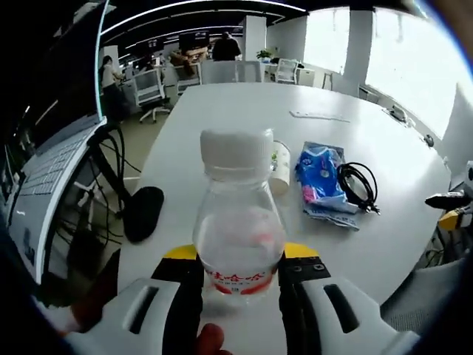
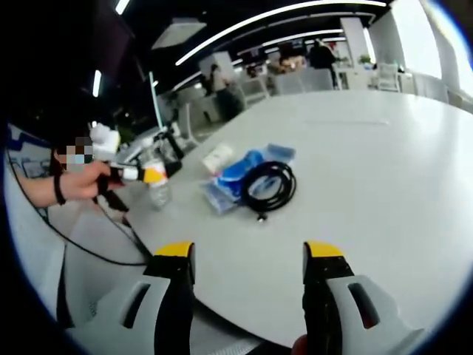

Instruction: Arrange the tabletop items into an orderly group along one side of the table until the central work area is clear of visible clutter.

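A clear plastic water bottle [image 1: 238,222] with a white cap and a red label stands upright between the jaws of my left gripper [image 1: 240,259], which is shut on it. Behind it on the white table [image 1: 222,111] lie a small white tube [image 1: 279,166], a blue packet [image 1: 319,177] and a coiled black cable [image 1: 358,185]. My right gripper [image 2: 250,255] hangs open over the table's near edge, with nothing between its jaws. Ahead of it lie the black cable [image 2: 267,185], the blue packet [image 2: 240,168] and the white tube [image 2: 216,157]. The left gripper [image 2: 151,176] holds the bottle [image 2: 158,194] at the left.
A black mouse [image 1: 143,213] lies at the table's left edge beside an open laptop [image 1: 52,177] with black wires. A flat white strip [image 1: 319,116] lies further back. Office chairs [image 1: 151,92] and people stand beyond the table. A person's hand [image 2: 81,181] holds the left gripper.
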### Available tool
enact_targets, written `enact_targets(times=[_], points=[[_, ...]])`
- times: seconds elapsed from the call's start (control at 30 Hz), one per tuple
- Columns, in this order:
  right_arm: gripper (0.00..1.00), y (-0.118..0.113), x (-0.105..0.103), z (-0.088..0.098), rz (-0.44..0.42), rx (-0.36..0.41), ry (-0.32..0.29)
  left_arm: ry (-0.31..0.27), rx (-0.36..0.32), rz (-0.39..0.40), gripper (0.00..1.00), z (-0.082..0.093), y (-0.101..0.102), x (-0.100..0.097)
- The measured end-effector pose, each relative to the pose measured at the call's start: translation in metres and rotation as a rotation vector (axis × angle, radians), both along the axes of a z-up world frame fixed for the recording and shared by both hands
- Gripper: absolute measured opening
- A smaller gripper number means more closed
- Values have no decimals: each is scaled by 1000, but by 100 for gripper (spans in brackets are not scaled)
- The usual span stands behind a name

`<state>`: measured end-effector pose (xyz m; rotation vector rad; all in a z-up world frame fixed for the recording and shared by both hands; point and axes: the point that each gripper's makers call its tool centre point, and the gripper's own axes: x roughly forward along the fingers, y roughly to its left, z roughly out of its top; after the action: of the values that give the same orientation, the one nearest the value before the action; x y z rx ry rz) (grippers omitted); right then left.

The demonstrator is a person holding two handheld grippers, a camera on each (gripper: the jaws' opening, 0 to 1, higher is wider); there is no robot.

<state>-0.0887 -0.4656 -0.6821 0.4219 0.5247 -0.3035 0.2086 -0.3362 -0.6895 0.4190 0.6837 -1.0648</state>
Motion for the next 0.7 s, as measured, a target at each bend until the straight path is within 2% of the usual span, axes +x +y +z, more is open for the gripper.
enact_targets(times=[0.2,0.43,0.7], points=[[57,1,1,0,3,0,-1,-7,-15,5,38,0,6,-2],[57,3,2,1,7,0,-3,-52,-19,-23,38,-2,9,-7],[57,4,-1,0,1,0,0,-59,-16,8,39,-8,16,-5]])
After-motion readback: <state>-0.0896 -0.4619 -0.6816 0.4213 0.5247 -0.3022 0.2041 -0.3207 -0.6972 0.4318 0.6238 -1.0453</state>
